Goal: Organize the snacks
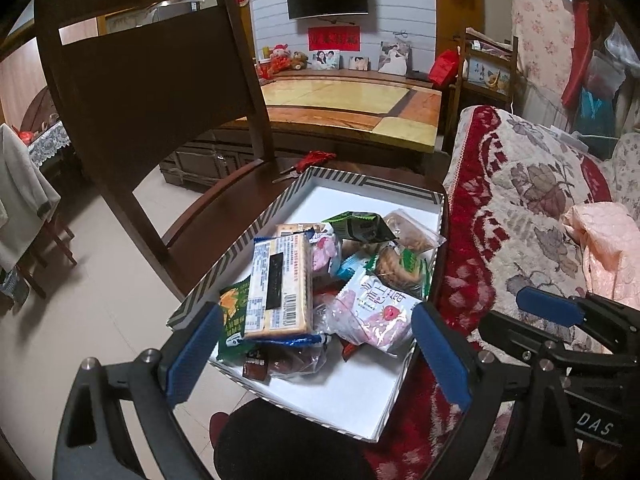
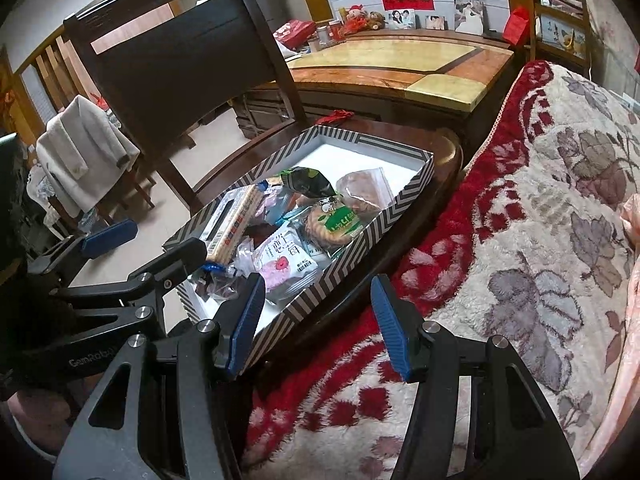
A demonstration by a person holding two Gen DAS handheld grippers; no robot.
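A shallow striped box (image 1: 352,396) (image 2: 400,204) rests on a dark wooden chair seat and holds a pile of snack packets. Among them are a long cracker pack (image 1: 280,292) (image 2: 232,224), a pink strawberry packet (image 1: 380,308) (image 2: 284,266), a green-label cookie pack (image 1: 400,268) (image 2: 332,226) and a dark green bag (image 1: 360,226) (image 2: 310,182). My left gripper (image 1: 316,356) is open and empty, hovering over the near end of the box. My right gripper (image 2: 318,320) is open and empty, above the box's right edge and the sofa; it also shows in the left wrist view (image 1: 548,306).
The wooden chair (image 1: 160,92) (image 2: 192,64) has a tall back left of the box. A floral red-and-cream sofa cover (image 1: 520,208) (image 2: 540,240) lies on the right. A stone-topped coffee table (image 1: 352,104) (image 2: 400,68) stands behind. Another chair with a grey jacket (image 2: 80,156) stands at the left.
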